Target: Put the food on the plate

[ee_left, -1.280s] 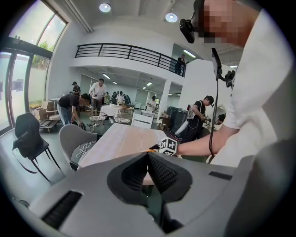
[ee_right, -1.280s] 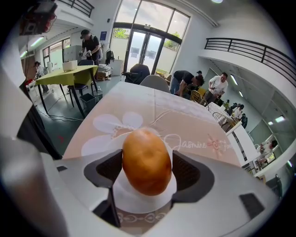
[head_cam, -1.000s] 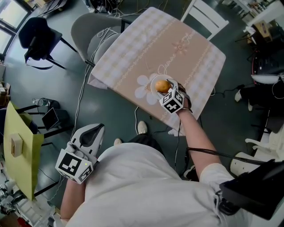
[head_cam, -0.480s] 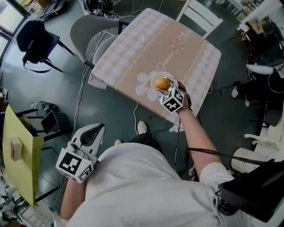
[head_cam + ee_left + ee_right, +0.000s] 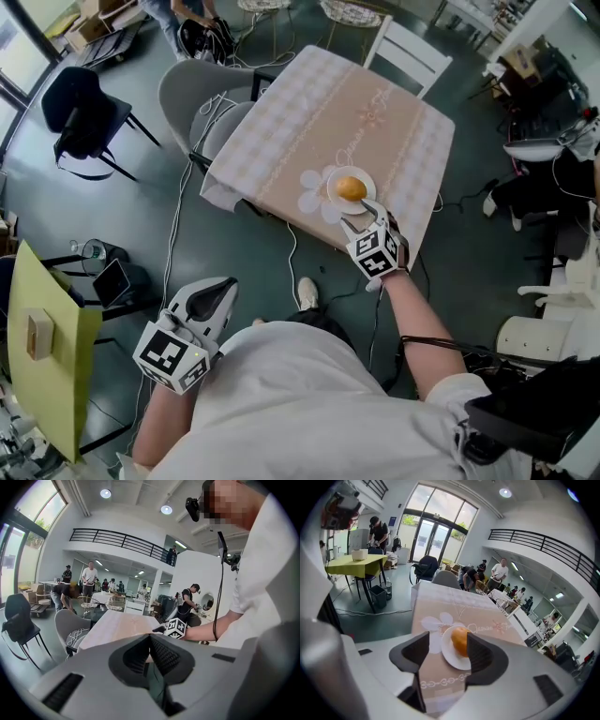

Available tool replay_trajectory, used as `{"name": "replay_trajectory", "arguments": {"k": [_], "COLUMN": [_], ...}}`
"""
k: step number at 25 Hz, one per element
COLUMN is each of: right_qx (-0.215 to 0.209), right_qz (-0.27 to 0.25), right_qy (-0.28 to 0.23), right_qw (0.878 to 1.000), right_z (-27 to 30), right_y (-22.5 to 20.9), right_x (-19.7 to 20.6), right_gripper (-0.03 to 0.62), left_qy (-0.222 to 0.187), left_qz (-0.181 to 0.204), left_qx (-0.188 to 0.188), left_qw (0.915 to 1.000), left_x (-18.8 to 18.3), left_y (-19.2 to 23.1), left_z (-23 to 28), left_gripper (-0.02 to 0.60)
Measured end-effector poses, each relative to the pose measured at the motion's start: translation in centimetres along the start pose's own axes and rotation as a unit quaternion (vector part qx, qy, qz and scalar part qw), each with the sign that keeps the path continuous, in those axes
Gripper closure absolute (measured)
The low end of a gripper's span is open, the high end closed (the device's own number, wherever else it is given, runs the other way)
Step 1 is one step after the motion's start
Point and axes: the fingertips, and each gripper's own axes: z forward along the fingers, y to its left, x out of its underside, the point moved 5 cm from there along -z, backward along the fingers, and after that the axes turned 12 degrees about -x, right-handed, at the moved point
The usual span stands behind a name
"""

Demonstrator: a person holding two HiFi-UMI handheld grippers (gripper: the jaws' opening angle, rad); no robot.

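An orange, rounded piece of food (image 5: 351,188) lies on a small white plate (image 5: 334,180) near the front edge of the cloth-covered table (image 5: 309,112). My right gripper (image 5: 362,215) hovers just in front of the plate, apart from it. Its jaws are open and have just been closing a little, with nothing between them. In the right gripper view the food (image 5: 460,641) and the plate (image 5: 451,661) show beyond its fingers (image 5: 415,652). My left gripper (image 5: 217,295) hangs low at my left side, away from the table, its jaws together and holding nothing.
A grey chair (image 5: 192,89) and a white chair (image 5: 405,52) stand at the table's far sides, and a black chair (image 5: 84,117) stands further left. A yellow-topped table (image 5: 42,347) is at my left. Cables trail over the floor. Several people stand in the background.
My right gripper has drawn back from the plate towards the table's front edge and risen, leaving the food on the plate. My left gripper has shifted a little to the right.
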Motion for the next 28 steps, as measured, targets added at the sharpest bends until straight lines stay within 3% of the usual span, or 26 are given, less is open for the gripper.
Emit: {"name": "replay_trajectory", "arguments": {"k": [4, 7, 15, 22, 28], "right_qx": [0.015, 0.015, 0.003, 0.004, -0.003], "right_qz": [0.026, 0.061, 0.096, 0.126, 0.123], "right_qy": [-0.033, -0.056, -0.094, -0.135, -0.142], "right_qw": [0.999, 0.996, 0.991, 0.983, 0.982], "right_z": [-3.6, -6.1, -11.4, -14.6, -16.2], "right_y": [4.2, 7.6, 17.6, 23.1, 26.9], "right_x": [-0.8, -1.3, -2.6, -3.9, -4.7], "right_gripper": [0.487, 0.54, 0.572, 0.579, 0.58], "left_qy": [-0.005, -0.011, -0.002, 0.002, 0.008], "left_qz": [0.002, -0.01, 0.015, 0.058, 0.087], "left_qx": [0.031, 0.058, 0.114, 0.152, 0.176], "left_qw": [0.9995, 0.9982, 0.9933, 0.9867, 0.9804], "left_x": [0.9, 1.4, 3.8, 5.4, 6.3], "left_y": [-0.2, -0.2, -0.5, -1.6, -2.7], "left_z": [-1.7, -3.2, -6.4, -7.6, -8.1], "left_gripper": [0.571, 0.571, 0.571, 0.572, 0.571]}}
